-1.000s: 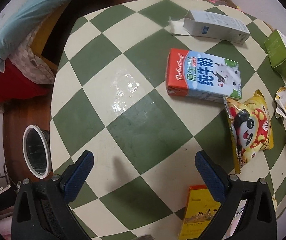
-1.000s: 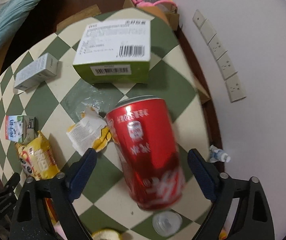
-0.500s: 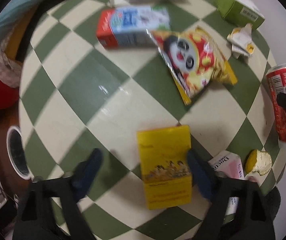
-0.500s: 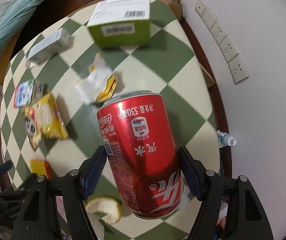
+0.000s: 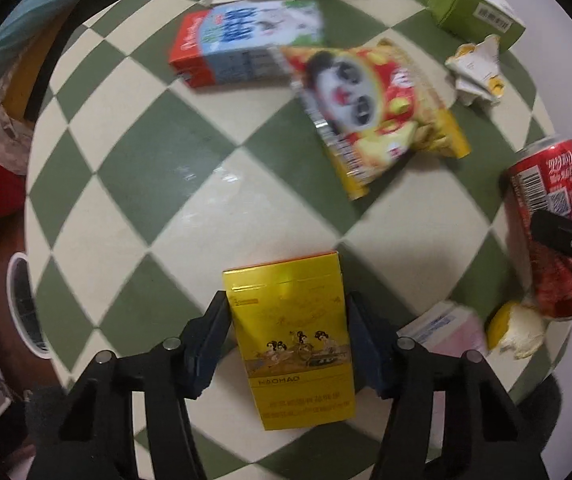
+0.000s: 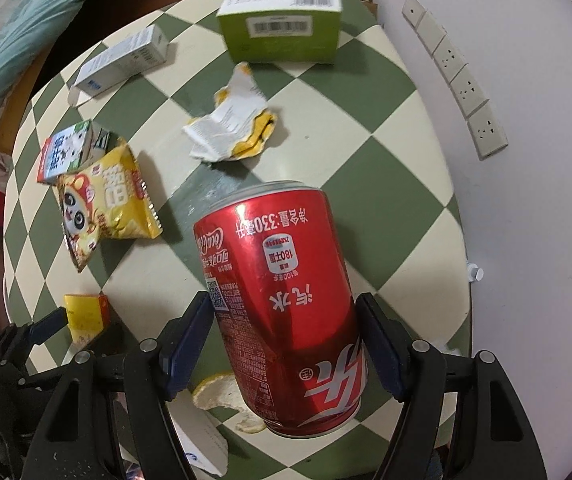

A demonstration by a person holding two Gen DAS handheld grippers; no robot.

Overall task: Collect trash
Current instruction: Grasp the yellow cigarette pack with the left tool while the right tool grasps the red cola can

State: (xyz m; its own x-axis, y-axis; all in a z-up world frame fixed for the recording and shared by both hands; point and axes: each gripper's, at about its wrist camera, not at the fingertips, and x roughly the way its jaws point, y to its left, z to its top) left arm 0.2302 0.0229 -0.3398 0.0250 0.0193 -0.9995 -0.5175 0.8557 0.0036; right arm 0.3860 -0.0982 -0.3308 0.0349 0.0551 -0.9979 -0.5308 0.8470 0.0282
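Two grippers of mine are at work over the round checkered table (image 5: pixel 157 184). My left gripper (image 5: pixel 288 330) has just been closing, and its blue pads now sit against both sides of the yellow box (image 5: pixel 292 344), which lies flat at six o'clock in the left wrist view. My right gripper (image 6: pixel 286 344) is clamped on the red soda can (image 6: pixel 281 300), the pads pressing its flanks and the can tipped, its top toward twelve o'clock. Just under the can, at about seven o'clock in the right wrist view, lies a piece of yellow peel (image 6: pixel 221 396). Farther out at nine o'clock the panda snack bag (image 6: pixel 101 208) overlaps the milk carton (image 6: pixel 65 152). Near the middle sits a crumpled wrapper (image 6: pixel 233 124). Beyond it, at twelve o'clock, stands the green box (image 6: pixel 281 24), and at ten o'clock the white-and-blue box (image 6: pixel 125 60).
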